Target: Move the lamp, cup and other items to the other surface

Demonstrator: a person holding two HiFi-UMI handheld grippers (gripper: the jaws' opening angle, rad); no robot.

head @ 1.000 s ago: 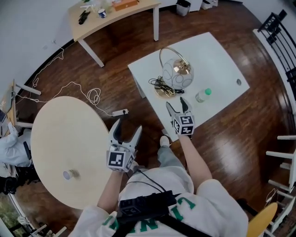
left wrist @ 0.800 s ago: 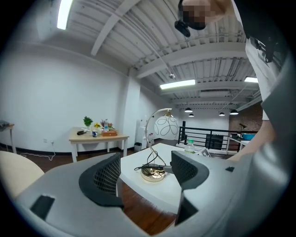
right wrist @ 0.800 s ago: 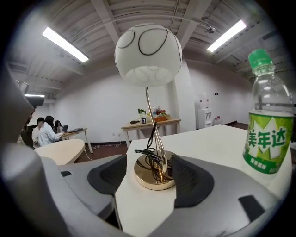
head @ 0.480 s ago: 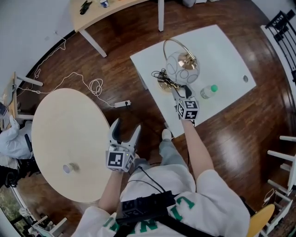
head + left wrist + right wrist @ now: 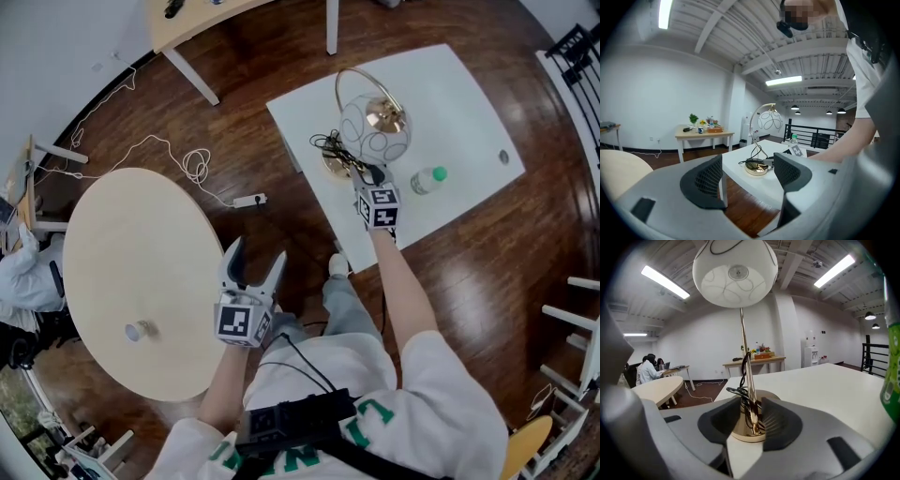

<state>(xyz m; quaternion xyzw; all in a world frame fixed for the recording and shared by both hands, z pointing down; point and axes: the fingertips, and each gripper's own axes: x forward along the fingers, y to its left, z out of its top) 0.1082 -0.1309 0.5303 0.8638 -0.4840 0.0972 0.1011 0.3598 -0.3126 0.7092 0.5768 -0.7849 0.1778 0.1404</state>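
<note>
A gold lamp (image 5: pixel 373 131) with a white globe shade and a bundled black cord stands on the white table (image 5: pixel 459 103). My right gripper (image 5: pixel 371 177) reaches to the lamp's base. In the right gripper view the thin gold stem (image 5: pixel 746 366) rises between my right gripper (image 5: pixel 749 425) jaws, which have just been closing; a sliver of gap still shows beside the stem. A clear bottle (image 5: pixel 427 179) with a green cap lies to the right. My left gripper (image 5: pixel 253 261) hangs open and empty over the floor, pointing toward the lamp (image 5: pixel 761 126).
A round beige table (image 5: pixel 141 262) at the left carries a small cup-like object (image 5: pixel 137 331). A power strip (image 5: pixel 248 200) and white cable lie on the wood floor between the tables. A wooden table (image 5: pixel 187 19) stands at the back. A railing (image 5: pixel 581 56) runs along the right.
My right gripper has moved forward and down to the lamp's base, and its jaws have narrowed around the stem. The left gripper has barely shifted.
</note>
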